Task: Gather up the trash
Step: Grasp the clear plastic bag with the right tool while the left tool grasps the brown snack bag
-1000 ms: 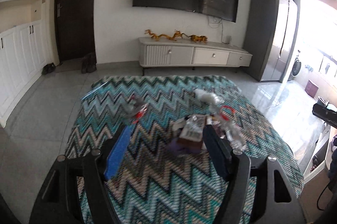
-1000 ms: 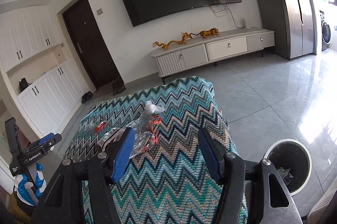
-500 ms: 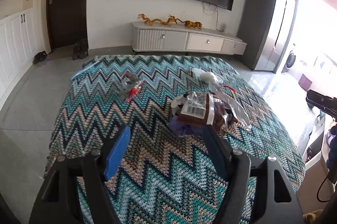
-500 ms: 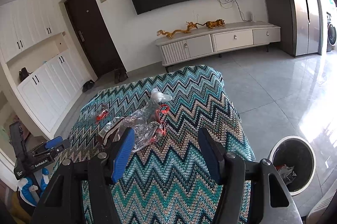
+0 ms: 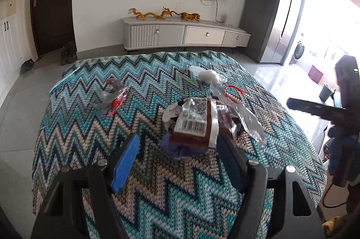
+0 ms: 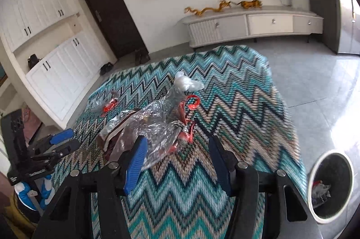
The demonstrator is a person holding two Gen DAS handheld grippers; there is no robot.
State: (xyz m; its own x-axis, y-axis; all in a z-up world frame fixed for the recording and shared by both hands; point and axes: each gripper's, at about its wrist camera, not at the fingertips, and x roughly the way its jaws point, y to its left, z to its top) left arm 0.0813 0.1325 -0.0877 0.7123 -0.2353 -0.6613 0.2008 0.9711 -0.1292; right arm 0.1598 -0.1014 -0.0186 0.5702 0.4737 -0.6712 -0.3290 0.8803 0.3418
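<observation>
Both grippers have descended toward the zigzag blanket [image 5: 94, 126]. Left gripper [image 5: 175, 155] open, empty; right gripper [image 6: 177, 152] closing, empty. Four wrappers on blanket: brown packet [image 5: 195, 124], foil wrapper [image 6: 155, 124], red-clear wrapper [image 5: 113, 97], white bag [image 5: 207, 74]. One bin [image 6: 324, 214] beside blanket.

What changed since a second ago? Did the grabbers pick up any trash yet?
Not yet. Both grabbers came down closer to the trash pile on the zigzag cloth. The right gripper is closing, pinching nothing so far. The left gripper stayed open. The wrappers and the bin haven't moved.
</observation>
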